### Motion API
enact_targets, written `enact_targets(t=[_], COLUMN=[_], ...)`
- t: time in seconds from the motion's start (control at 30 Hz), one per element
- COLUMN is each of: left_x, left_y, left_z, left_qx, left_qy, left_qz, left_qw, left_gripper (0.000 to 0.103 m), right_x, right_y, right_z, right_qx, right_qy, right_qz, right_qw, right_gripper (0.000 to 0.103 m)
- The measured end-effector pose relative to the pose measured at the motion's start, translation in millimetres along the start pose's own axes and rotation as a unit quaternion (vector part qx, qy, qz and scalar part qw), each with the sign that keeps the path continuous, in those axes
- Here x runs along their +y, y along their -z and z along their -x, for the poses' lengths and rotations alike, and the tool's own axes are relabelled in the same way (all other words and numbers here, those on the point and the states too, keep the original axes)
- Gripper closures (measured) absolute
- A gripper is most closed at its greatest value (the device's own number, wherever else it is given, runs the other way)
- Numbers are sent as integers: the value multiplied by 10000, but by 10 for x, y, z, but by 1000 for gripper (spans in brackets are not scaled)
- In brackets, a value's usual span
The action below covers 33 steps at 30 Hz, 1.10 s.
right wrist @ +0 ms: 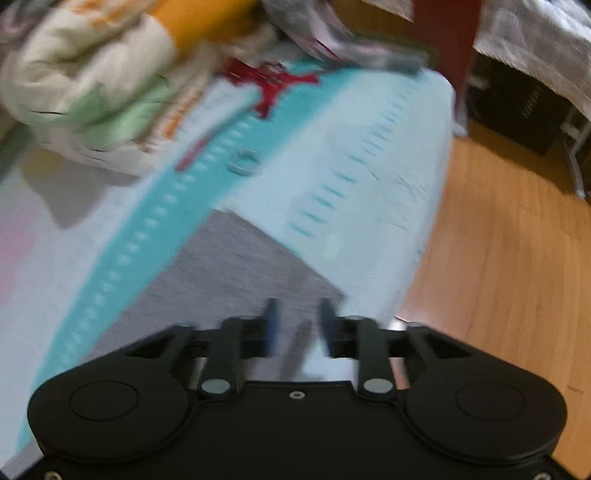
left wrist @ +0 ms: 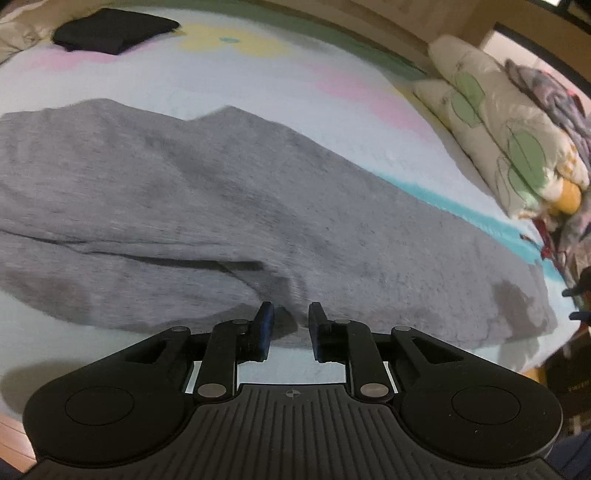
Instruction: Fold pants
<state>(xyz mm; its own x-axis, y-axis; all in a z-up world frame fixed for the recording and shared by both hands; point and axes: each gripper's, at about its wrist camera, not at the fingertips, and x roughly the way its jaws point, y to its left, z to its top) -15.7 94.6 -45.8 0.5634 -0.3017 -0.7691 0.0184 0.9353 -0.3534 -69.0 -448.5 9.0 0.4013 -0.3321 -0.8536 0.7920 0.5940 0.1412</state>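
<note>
A bed (left wrist: 258,88) with a pale blue sheet carries the grey pants (left wrist: 192,206), spread flat across it, with a folded black garment (left wrist: 110,29) near the far edge and leaf-print pillows (left wrist: 491,122) at one side. The left gripper (left wrist: 290,325) hangs over the pants' near edge, fingers apart and empty. The right gripper (right wrist: 297,326), blurred, hangs over a corner of the pants (right wrist: 236,266), fingers likewise parted around nothing.

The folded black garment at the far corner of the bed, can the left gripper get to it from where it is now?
Probably not without moving across: the left gripper sits open at the near edge of the grey pants, and the black garment lies beyond them. Nothing else blocks the way.
</note>
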Motion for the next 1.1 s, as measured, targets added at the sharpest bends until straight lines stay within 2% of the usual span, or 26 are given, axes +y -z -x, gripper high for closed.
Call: enact_targets(t=[0.03, 0.13, 0.2, 0.27, 0.37, 0.47, 0.53, 0.67, 0.73, 0.8, 0.97, 1.03, 1.1], left_x=[57, 281, 441, 597, 840, 982, 1076, 1393, 1534, 1581, 1655, 1727, 1791], left_y=[-16, -88, -157, -220, -348, -472, -534, -504, -461, -480, -454, -449, -430], left_z=[46, 248, 371, 456, 529, 521, 493, 309, 337, 391, 583, 616, 673], left_qx=[-59, -297, -448, -559, -592, -547, -486, 141, 53, -4, -353, -471, -580], left_qy=[-55, -366, -632, -781, -930, -1147, -1244, -1481, -1228, -1077, -1117, -1137, -1106], left_qz=[72, 291, 457, 683, 951, 974, 852, 844, 1195, 1307, 1399, 1471, 1580], left_qw=[9999, 9985, 9959, 9930, 9893, 9871, 9874, 9853, 9852, 9855, 9832, 9814, 9795], left_gripper=[83, 82, 82, 81, 81, 81, 77, 76, 76, 76, 75, 71, 69], right_x=[90, 466, 793, 1142, 1642, 2032, 2238, 2501, 2567, 2604, 2667, 2692, 2743], right_y=[27, 202, 389, 649, 1160, 1747, 2132, 2806, 3082, 3328, 3728, 3885, 3990], right_z=[56, 191, 292, 443, 680, 907, 1021, 1187, 1257, 1284, 1334, 1354, 1327], right_qx=[-56, -35, 93, 86, -58, -123, -133, -194, -257, -401, -919, -1003, -1068], right_qy=[-120, -665, -1109, -1540, -2060, -2559, -2829, -3180, -3278, -3338, -3419, -3406, -3381], right_qz=[109, 699, 1314, 1962, 3044, 3987, 4547, 5447, 5776, 6062, 6557, 6681, 6760], right_qw=[9999, 9953, 9851, 9683, 9300, 8806, 8444, 7758, 7472, 7207, 6669, 6539, 6460], right_gripper=[48, 48, 48, 48, 48, 49, 49, 49, 47, 42, 38, 38, 38])
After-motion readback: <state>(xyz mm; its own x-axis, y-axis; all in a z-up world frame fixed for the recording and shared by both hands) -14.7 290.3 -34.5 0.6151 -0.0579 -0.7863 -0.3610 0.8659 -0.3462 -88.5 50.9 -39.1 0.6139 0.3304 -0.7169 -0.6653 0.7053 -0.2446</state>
